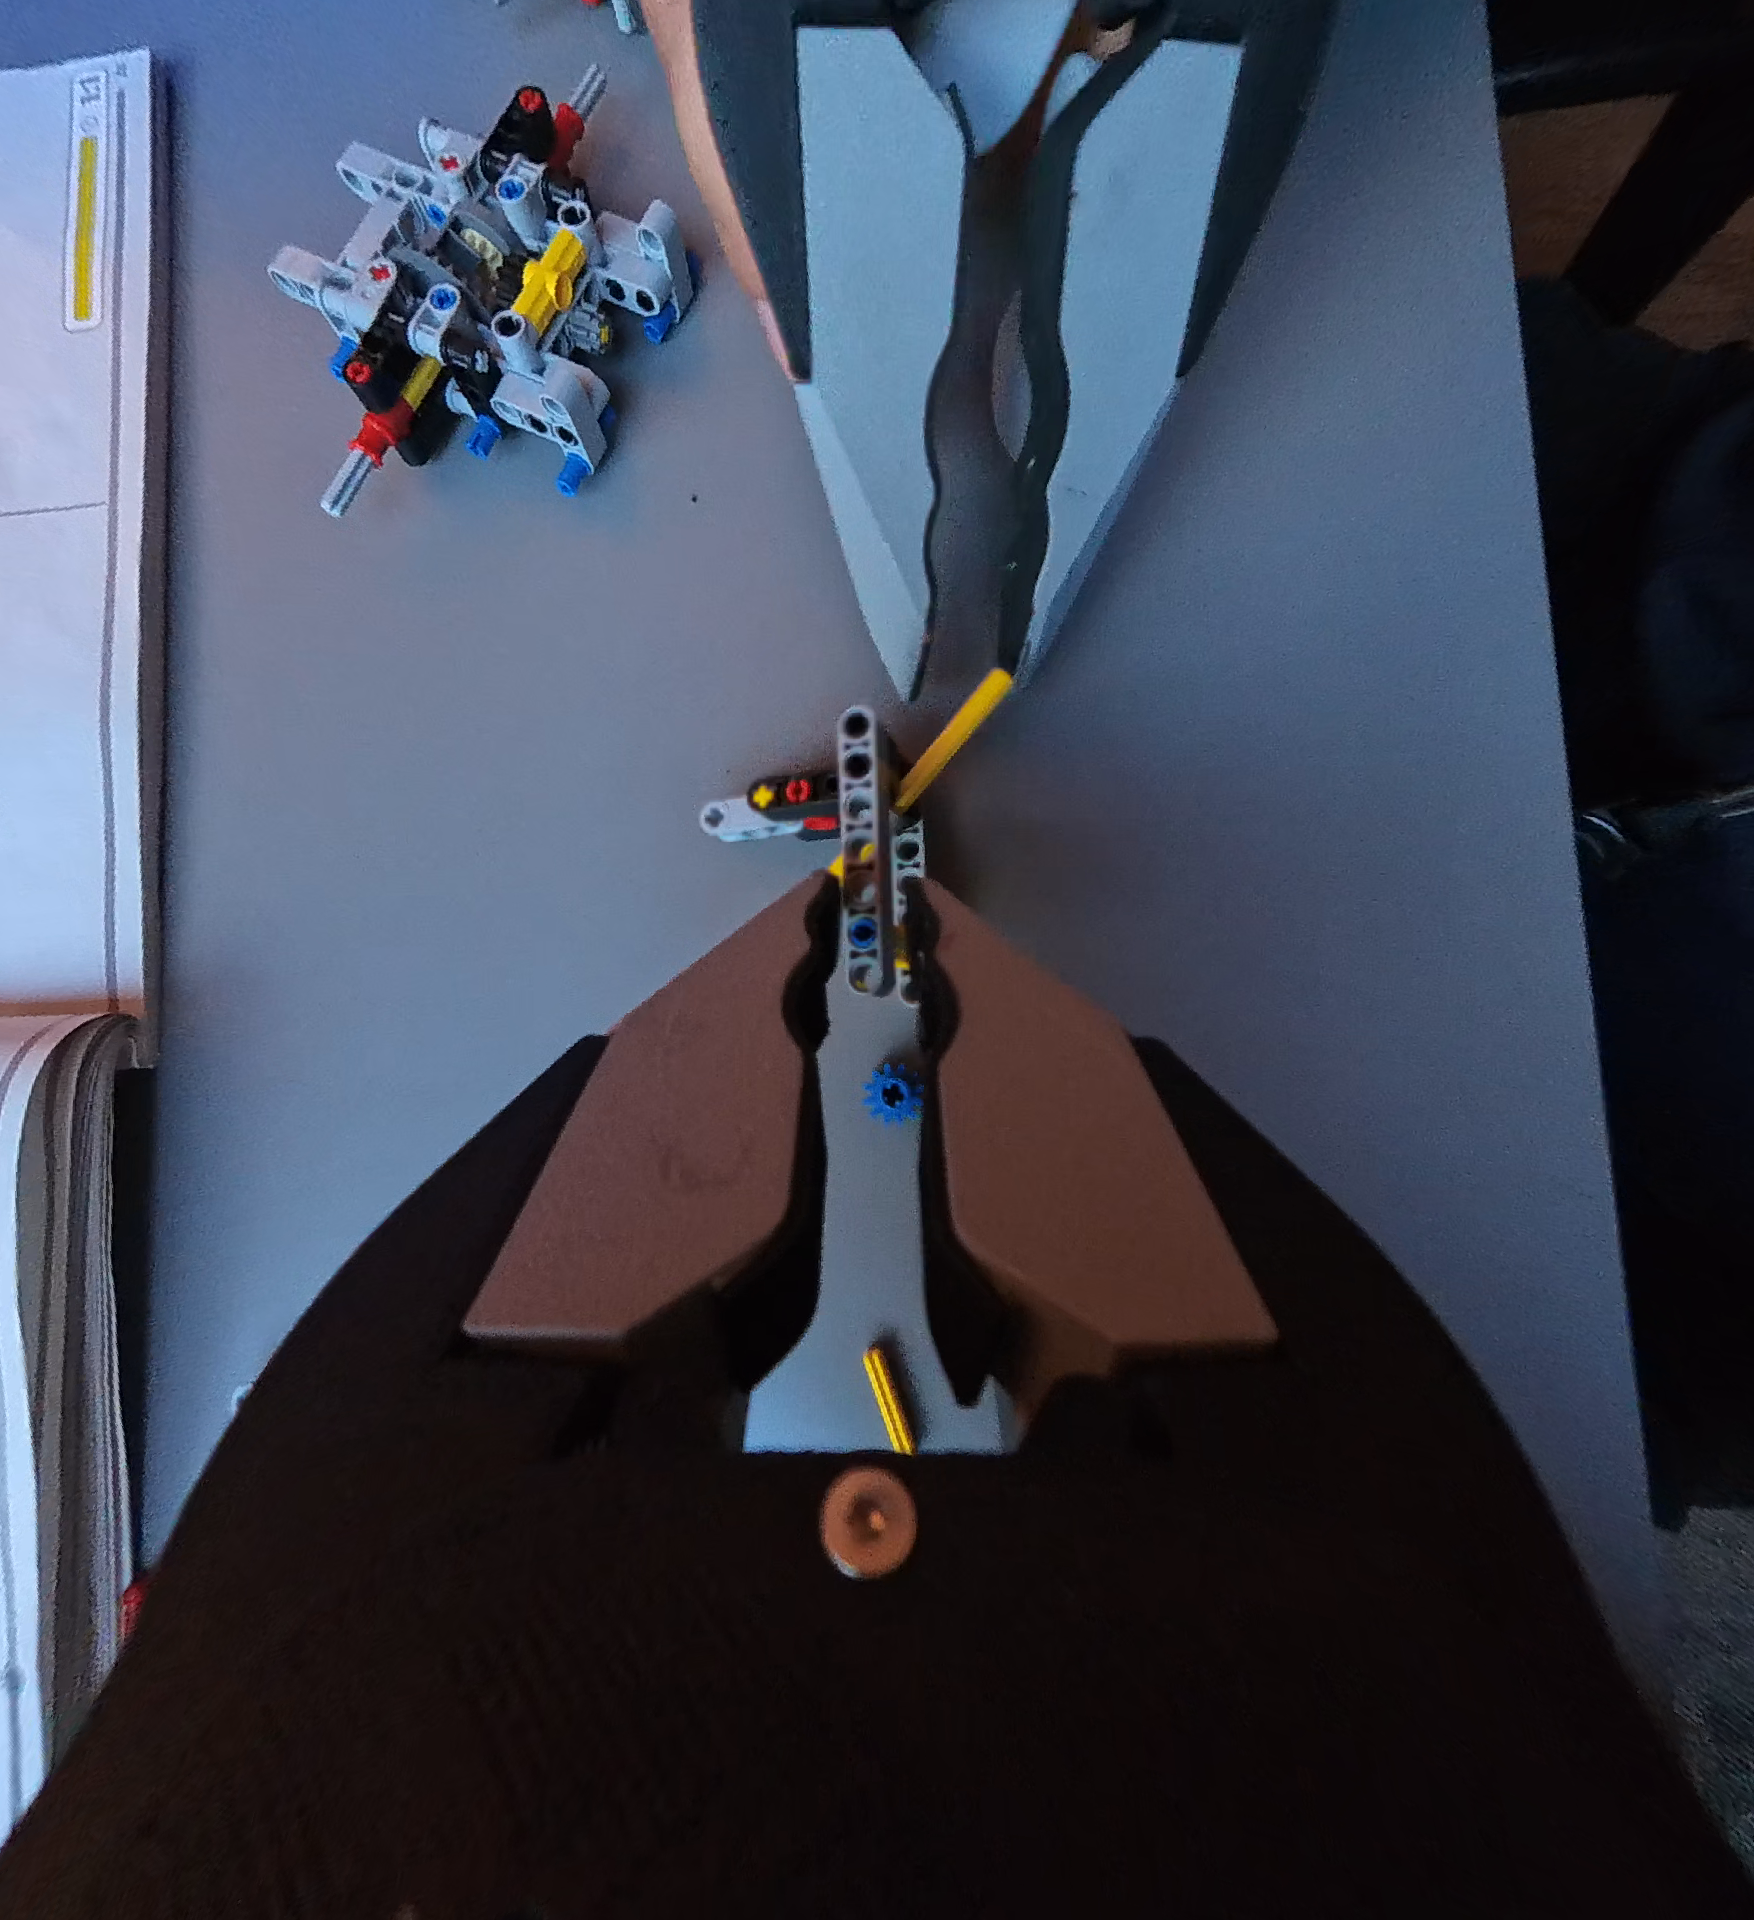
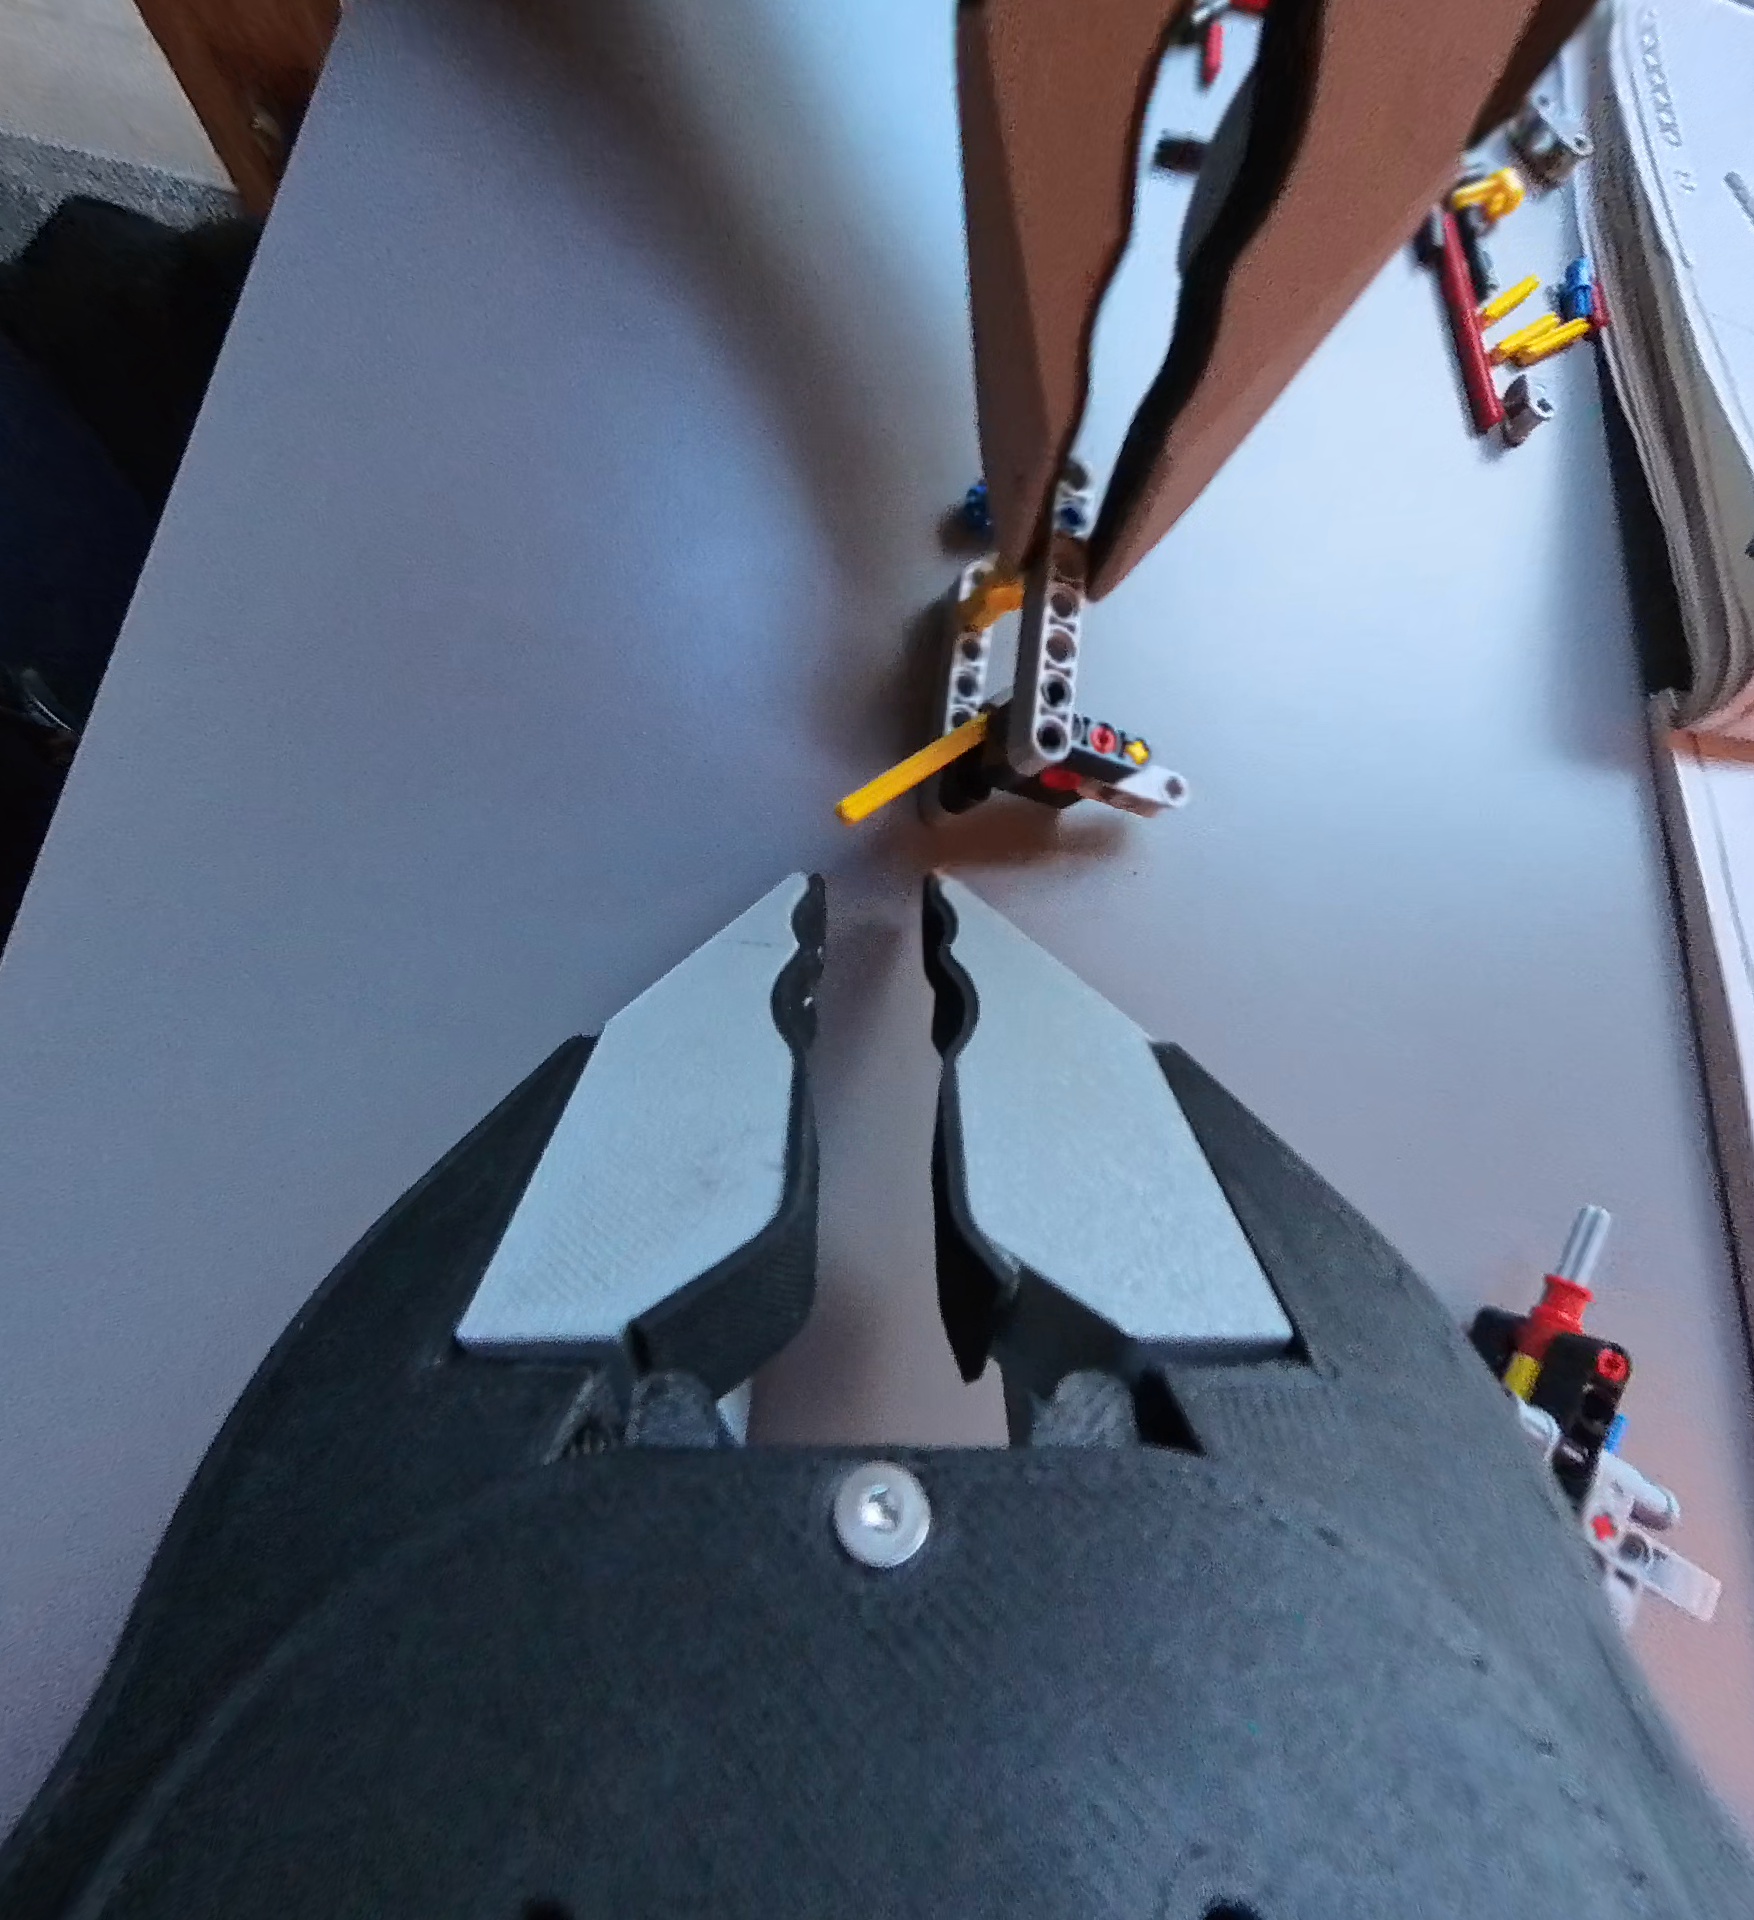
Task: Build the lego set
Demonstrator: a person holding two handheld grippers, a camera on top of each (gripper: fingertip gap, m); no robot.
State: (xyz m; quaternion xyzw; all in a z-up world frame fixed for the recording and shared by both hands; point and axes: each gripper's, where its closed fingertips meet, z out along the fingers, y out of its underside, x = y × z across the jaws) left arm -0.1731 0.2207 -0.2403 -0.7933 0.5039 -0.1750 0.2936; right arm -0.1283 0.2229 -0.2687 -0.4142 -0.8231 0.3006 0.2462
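My left gripper (image 1: 873,883), with brown fingers, is shut on a small assembly of grey holed beams (image 1: 862,810), pads on either side of its near end. A black beam with red and yellow pins sticks out to its left, and a yellow axle (image 1: 951,743) sticks out toward my right gripper (image 1: 966,675). In the right wrist view the assembly (image 2: 1049,675) is just above the grey table, held by the left gripper (image 2: 1060,577). My right gripper (image 2: 873,883), with grey fingers, is open and empty, its tips just short of the yellow axle's (image 2: 909,774) free end.
A larger grey, black and yellow assembly (image 1: 483,291) lies at the far left, also in the right wrist view (image 2: 1579,1413). An open instruction booklet (image 1: 21,520) lies along the table's left side. A blue gear (image 1: 892,1093) and a loose yellow axle (image 1: 888,1397) lie under my left gripper. Loose parts (image 2: 1496,312) lie by the booklet. The grippers' ends are close to 6 centimetres from one another.
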